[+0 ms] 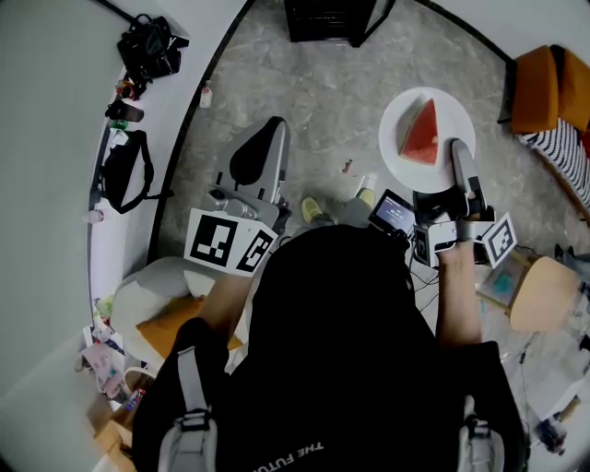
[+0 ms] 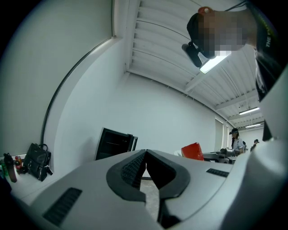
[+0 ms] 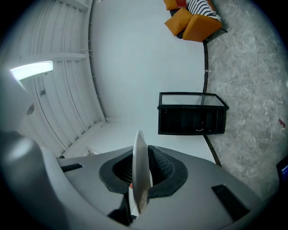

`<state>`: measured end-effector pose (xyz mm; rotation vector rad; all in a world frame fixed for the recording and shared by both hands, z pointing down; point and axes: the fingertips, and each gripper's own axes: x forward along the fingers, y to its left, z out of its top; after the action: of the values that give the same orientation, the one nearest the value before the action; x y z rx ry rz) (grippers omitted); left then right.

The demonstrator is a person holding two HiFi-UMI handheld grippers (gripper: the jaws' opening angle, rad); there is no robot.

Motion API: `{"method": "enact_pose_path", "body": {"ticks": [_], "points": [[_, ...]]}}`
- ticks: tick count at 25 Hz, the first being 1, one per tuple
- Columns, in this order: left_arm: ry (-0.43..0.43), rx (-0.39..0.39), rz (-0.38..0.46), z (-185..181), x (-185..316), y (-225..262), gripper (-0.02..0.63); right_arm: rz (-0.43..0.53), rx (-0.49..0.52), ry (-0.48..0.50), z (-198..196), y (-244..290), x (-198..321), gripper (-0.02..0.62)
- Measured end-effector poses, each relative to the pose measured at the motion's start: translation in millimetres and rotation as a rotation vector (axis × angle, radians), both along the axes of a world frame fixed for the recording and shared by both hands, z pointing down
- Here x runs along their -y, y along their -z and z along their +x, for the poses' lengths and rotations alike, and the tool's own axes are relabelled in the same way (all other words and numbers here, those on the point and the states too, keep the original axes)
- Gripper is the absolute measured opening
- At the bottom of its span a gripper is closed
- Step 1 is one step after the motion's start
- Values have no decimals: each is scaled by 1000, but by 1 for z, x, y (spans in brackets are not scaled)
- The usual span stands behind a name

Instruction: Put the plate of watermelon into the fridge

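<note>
- Right gripper [image 1: 458, 153] has its jaws clamped on the near-right rim of the white plate [image 1: 406, 103]. The right gripper view shows the rim edge-on, pinched between the two pads
- The plate is up in the air over the grey floor [image 1: 323, 101], held out flat on the right, with the red watermelon wedge [image 1: 422, 135] sitting on it just beyond the fingers
- From the grip, the plate stretches away far and a touch left, so the whole load hangs off one edge. My call: keep it level or that wedge slides
- Left gripper [image 1: 270, 129] hangs on the left with its jaws together and nothing in them
- The fridge [image 1: 332, 18], the low black box by the far wall, is well apart from the plate and lies far and to its left
- It sits roughly between the two grippers' lines, the empty left one looking slightly nearer to it
- I cannot tell whether its door stands open. If it needs a hand, the free left gripper looks best placed for that
- Carry step under way, plate not yet in the fridge
</note>
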<state>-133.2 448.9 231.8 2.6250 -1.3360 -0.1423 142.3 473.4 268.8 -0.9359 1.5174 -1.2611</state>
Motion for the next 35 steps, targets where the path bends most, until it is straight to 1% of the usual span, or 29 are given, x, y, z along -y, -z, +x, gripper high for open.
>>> {"method": "enact_pose_path", "body": {"ticks": [3, 6, 12, 16, 18, 25, 31, 33, 35], "points": [[-16, 20, -5, -15, -1, -10, 12, 0, -6, -2, -18, -5, 1, 41], [-23, 18, -13, -15, 1, -11, 12, -6, -1, -2, -21, -7, 3, 43], [-40, 22, -35, 2, 12, -14, 12, -9, -14, 3, -10, -5, 12, 43], [-56, 42, -57, 26, 45, -16, 12, -24, 9, 1, 9, -10, 51, 43], [-63, 52, -57, 34, 55, -16, 12, -28, 16, -3, 16, -13, 62, 43], [-77, 58, -53, 46, 74, -21, 12, -15, 24, -3, 21, -18, 78, 43], [-93, 62, -43, 52, 75, -21, 12, -1, 34, -14, 22, -18, 78, 43], [-84, 65, -54, 59, 100, -23, 12, -5, 39, -9, 31, -19, 105, 43], [-70, 74, -69, 70, 140, -25, 12, -18, 44, 3, 44, -22, 147, 43]]}}
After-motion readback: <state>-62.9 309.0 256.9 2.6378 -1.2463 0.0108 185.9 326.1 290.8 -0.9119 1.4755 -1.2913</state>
